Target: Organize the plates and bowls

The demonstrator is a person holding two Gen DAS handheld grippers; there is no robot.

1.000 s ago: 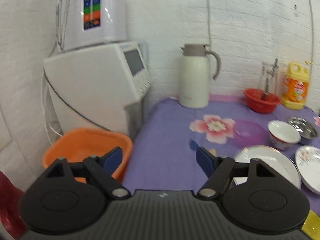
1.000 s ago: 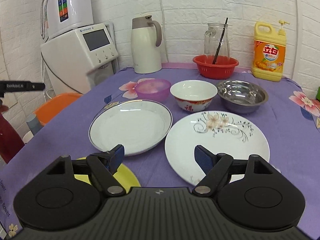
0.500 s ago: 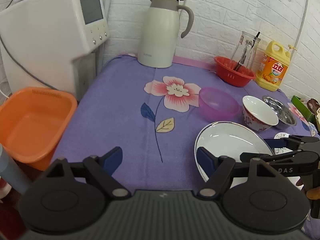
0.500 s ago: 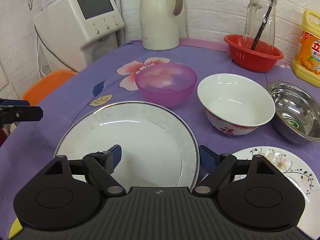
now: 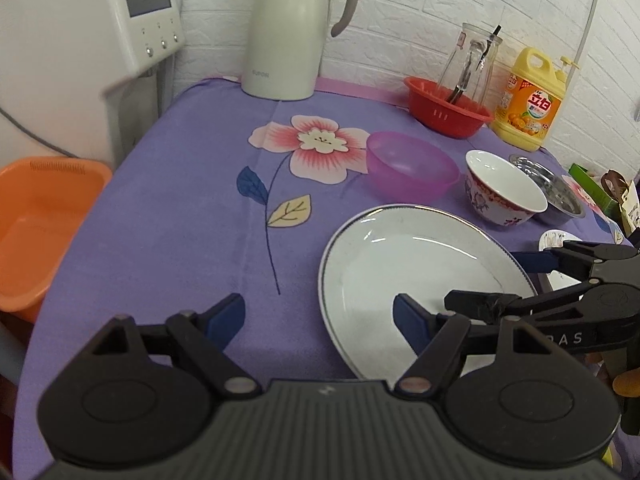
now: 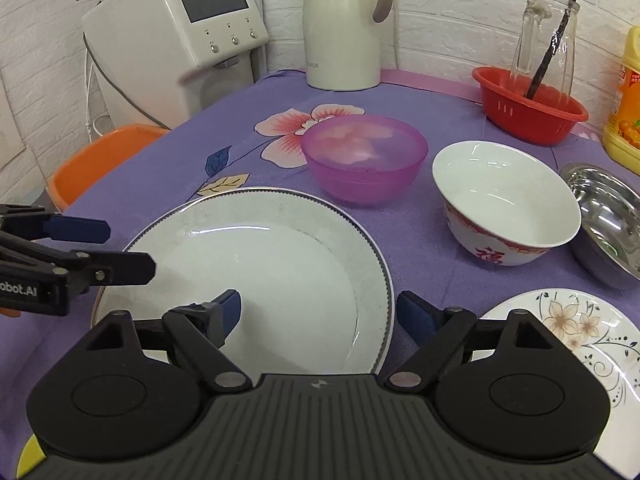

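Plates and bowls lie on the purple flowered worktop [image 6: 184, 168]. At the left edge of the right wrist view, the left tool [image 6: 128, 250] reaches in from the side, its jaws spread and empty, with one finger over the left rim of the grey-rimmed white plate [image 6: 256, 280] and the other just outside that rim. No contact with the plate can be confirmed.

The right tool [image 6: 318, 314] is also spread and empty. Its left finger sits above the plate's inner surface; its right finger sits just outside the plate's right rim, so that rim lies between the jaws. Whether the pads touch the plate cannot be told.

Beyond the plate, from left to right, stand the translucent purple bowl [image 6: 364, 160], the white bowl with red pattern [image 6: 506, 200] and the steel bowl [image 6: 608, 220], each upright, the last two close together. The floral plate [image 6: 580, 344] lies flat at the lower right, just beside the right tool's right finger.

In the left wrist view, the left tool [image 5: 318, 320] has its right finger over the near part of the white plate [image 5: 400, 264] and its left finger over bare cloth. The right tool [image 5: 484, 280] enters from the right edge across the same plate.
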